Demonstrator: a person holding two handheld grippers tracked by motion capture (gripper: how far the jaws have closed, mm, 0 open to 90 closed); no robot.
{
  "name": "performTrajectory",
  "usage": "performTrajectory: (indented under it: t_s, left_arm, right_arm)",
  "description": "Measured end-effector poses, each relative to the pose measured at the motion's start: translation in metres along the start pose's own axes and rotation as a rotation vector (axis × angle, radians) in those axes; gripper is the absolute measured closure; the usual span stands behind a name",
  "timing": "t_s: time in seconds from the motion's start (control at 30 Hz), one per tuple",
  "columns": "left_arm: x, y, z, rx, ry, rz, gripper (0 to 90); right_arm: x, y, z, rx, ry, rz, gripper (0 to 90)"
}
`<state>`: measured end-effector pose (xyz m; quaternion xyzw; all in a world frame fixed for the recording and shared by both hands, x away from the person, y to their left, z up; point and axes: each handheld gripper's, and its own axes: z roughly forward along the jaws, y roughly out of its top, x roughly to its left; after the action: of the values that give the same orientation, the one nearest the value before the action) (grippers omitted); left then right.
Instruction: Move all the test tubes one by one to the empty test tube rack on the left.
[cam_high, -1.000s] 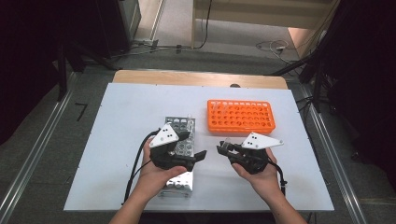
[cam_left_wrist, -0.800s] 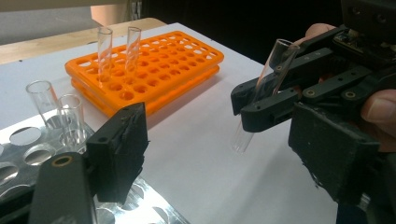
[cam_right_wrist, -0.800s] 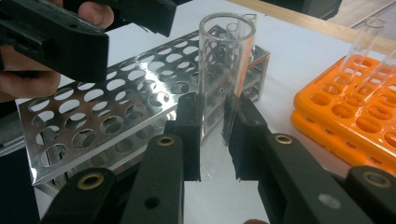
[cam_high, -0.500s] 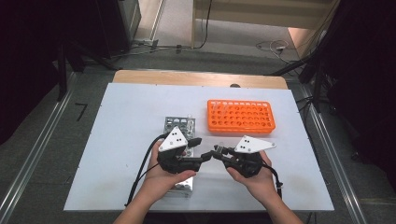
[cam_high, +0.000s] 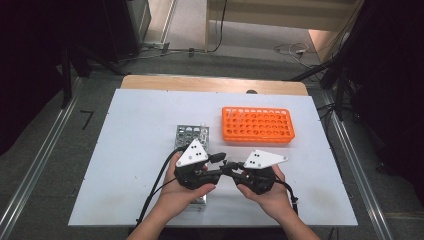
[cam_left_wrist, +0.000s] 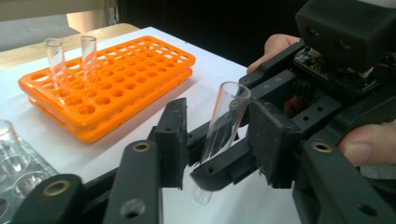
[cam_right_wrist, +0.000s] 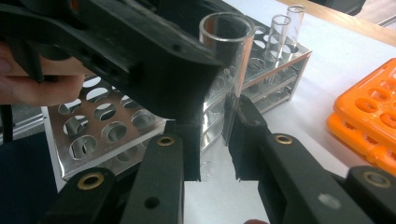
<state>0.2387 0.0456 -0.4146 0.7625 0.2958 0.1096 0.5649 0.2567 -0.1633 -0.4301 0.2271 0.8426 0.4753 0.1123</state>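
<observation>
Clear empty test tube, near upright, mouth up, above the white table.

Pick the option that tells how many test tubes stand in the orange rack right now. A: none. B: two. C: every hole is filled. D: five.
B: the left gripper view shows two clear test tubes upright at the far end of the orange rack, its other holes empty.

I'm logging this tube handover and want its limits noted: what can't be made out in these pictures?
- Which gripper grips the test tube: in both gripper views jaws of both crowd it.
- Tube's lower end: blurred in the right gripper view, behind the jaws.
- Metal rack: its near part is covered by the left gripper and hand in the high view.
- Tubes in the orange rack: too small to count from the high view.
</observation>
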Motion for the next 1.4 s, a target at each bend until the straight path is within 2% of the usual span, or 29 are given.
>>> performTrajectory:
  t_s: [0.47,0.97,1.1,1.27,1.4]
  left_arm:
    - [-0.004,0.000,0.002,-0.019,-0.007,0.023,71.3]
    - [-0.003,0.001,0.001,-0.034,0.012,0.044,74.7]
    - [0.000,0.003,0.000,-0.043,0.025,0.038,74.7]
    - [0.004,0.006,-0.004,-0.058,0.056,0.037,74.7]
    - [0.009,0.008,-0.008,-0.069,0.073,0.030,74.8]
  right_arm:
    - [0.005,0.002,0.001,0.012,0.009,-0.024,73.8]
    - [0.002,0.002,0.000,0.001,0.028,-0.005,72.4]
    - [0.002,0.001,-0.001,-0.006,0.048,0.004,63.7]
    - [-0.001,0.001,-0.004,-0.019,0.086,0.026,44.0]
    - [-0.005,0.001,-0.009,-0.035,0.074,0.042,29.1]
